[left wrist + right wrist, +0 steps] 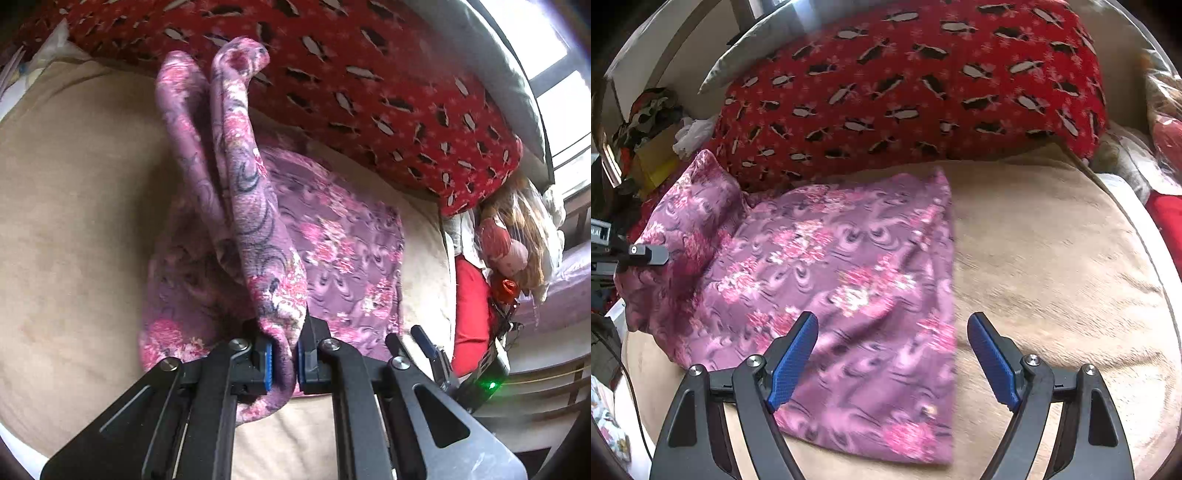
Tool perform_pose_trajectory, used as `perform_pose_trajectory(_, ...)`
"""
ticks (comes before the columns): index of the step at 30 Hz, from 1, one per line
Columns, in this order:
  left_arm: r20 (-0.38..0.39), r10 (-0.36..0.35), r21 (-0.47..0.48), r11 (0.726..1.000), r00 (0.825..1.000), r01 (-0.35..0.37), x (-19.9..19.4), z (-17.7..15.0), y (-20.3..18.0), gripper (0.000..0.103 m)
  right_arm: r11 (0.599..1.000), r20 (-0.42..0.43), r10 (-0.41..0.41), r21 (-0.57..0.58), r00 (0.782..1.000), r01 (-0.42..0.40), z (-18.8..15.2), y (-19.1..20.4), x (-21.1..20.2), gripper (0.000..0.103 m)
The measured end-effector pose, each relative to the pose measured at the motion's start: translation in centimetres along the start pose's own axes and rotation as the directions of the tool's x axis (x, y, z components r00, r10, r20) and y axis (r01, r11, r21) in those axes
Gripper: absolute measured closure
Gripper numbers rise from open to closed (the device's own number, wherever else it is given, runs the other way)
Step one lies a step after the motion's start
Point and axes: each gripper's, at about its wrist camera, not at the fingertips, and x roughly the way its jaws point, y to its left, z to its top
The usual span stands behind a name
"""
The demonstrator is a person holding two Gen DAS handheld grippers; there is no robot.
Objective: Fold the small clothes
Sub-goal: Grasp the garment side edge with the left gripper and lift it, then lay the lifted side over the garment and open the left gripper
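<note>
A purple garment with pink flowers (pixel 849 266) lies on a beige blanket (pixel 1052 266). My left gripper (pixel 284 360) is shut on a bunched fold of this garment (pixel 240 177) and holds it raised above the flat part (pixel 347 251). My right gripper (pixel 892 354) is open and empty, hovering over the garment's near right part. The right gripper also shows at the right edge of the left wrist view (pixel 417 341). A fingertip of the left gripper (pixel 650 254) shows at the left of the right wrist view, against the lifted cloth.
A red blanket with black-and-white fish shapes (pixel 905 92) lies bunched behind the garment. A doll with long hair (pixel 513 236) and a red cushion (pixel 471 314) lie at the right. Clutter (pixel 653 122) sits at the far left.
</note>
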Motion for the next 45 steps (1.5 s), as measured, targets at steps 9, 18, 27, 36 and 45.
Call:
perform_pose_trajectory(9,-0.027,-0.026,0.013,1.0,0.999,0.026,2.0,0.3,-4.6,0.097,0.998,0.035,-0.059,-0.004,0.998,0.059,-1.3,-3.1,-1.3,0.018)
perform_pose_trajectory(18,-0.111,-0.017,0.064,0.998,0.994,0.024,6.8,-0.2,-8.8,0.096,0.996,-0.009,-0.038,0.084,0.999,0.039,-2.9,-5.8,0.3,0.018)
perform_pose_trajectory(27,-0.195,0.038,0.051,0.998,0.98,-0.029,11.7,-1.9,-8.3,0.09,0.997,0.011,-0.018,0.075,1.0,0.017,-3.5,-5.9,0.8,0.012)
perform_pose_trajectory(36,-0.208,0.005,0.092,0.996,0.978,0.014,9.1,-2.2,-8.4,0.079,0.998,-0.028,-0.041,0.054,0.999,0.043,-3.0,-5.3,1.0,0.012)
perform_pose_trajectory(45,-0.023,-0.1,-0.103,0.99,0.995,0.097,2.2,1.1,2.1,0.067,0.958,0.093,0.145,0.236,0.985,-0.163,3.8,-5.1,-1.1,0.009)
